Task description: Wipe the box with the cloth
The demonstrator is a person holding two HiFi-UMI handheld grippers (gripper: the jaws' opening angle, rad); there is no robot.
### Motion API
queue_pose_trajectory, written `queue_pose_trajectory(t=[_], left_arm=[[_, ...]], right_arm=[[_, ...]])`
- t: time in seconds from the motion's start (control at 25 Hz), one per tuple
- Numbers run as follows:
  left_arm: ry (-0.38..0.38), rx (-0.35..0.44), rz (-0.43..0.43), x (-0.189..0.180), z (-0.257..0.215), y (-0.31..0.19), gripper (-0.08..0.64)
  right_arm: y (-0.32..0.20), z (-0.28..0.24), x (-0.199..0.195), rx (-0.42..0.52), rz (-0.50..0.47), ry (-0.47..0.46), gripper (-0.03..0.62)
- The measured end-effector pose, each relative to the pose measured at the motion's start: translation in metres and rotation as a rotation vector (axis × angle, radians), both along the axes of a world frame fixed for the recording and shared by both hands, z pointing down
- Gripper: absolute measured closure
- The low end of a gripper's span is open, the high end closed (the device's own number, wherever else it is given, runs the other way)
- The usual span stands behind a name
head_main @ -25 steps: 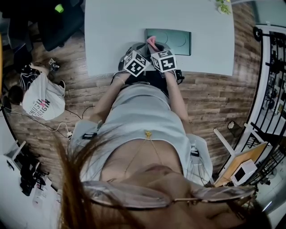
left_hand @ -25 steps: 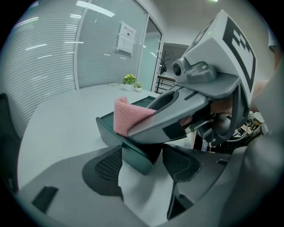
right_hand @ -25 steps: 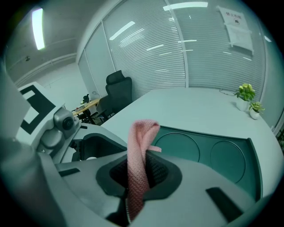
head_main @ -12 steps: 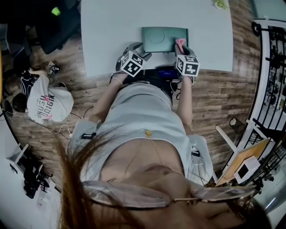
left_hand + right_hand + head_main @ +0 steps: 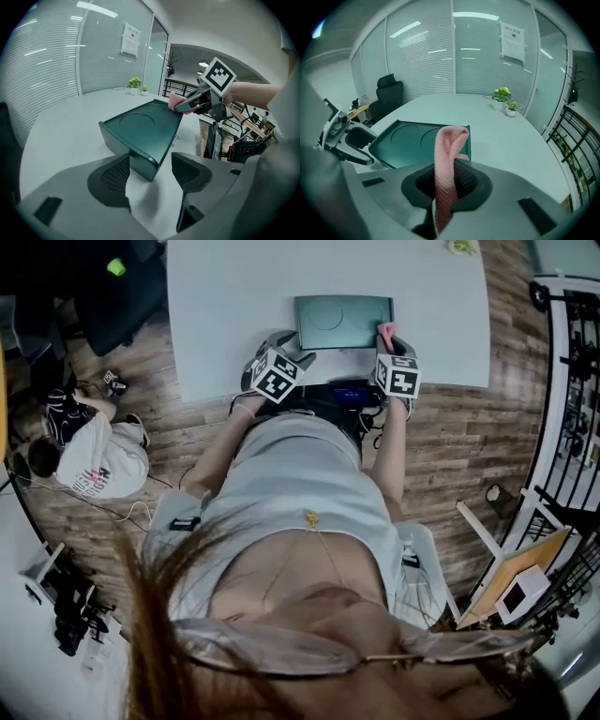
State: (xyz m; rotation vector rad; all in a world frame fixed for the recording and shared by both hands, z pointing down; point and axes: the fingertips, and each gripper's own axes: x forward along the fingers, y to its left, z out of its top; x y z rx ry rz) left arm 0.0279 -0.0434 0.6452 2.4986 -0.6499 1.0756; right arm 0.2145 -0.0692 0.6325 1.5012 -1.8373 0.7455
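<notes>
box (image 5: 343, 322): dark green, flat on worktop (image 5: 234, 296) near its front edge | left gripper (image 5: 151, 165): fingers wide, box's near corner between them (not clamped) | right gripper (image 5: 449, 185): fingers pinching pink cloth (image 5: 449, 150) at box's right edge

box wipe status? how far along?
Done: the cloth is clamped in the right claw. In hand: it meets the box at its right edge, while the left claw stands open around the near left corner. Left: probably most of the box; nothing shows how much is wiped.
</notes>
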Motion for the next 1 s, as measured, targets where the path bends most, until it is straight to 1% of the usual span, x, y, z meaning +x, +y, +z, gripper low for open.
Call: queue_pose_trajectory(t=[0.2,0.4,0.68,1.0], left_arm=[[0.002,0.0,0.001,0.002,-0.002,0.001,0.275],[0.007,-0.003,0.002,0.003,-0.001,0.002,0.275],[0.012,-0.003,0.003,0.005,-0.004,0.003,0.275],[0.015,0.001,0.005,0.005,-0.005,0.003,0.275]], right_arm=[[0.001,-0.001,0.002,0.007,0.015,-0.027,0.553],[0.003,0.0,-0.006,0.006,0.013,-0.051,0.554],[0.004,-0.003,-0.023,-0.003,-0.022,-0.074,0.554],[0.003,-0.003,-0.05,-0.014,-0.088,-0.078,0.554]])
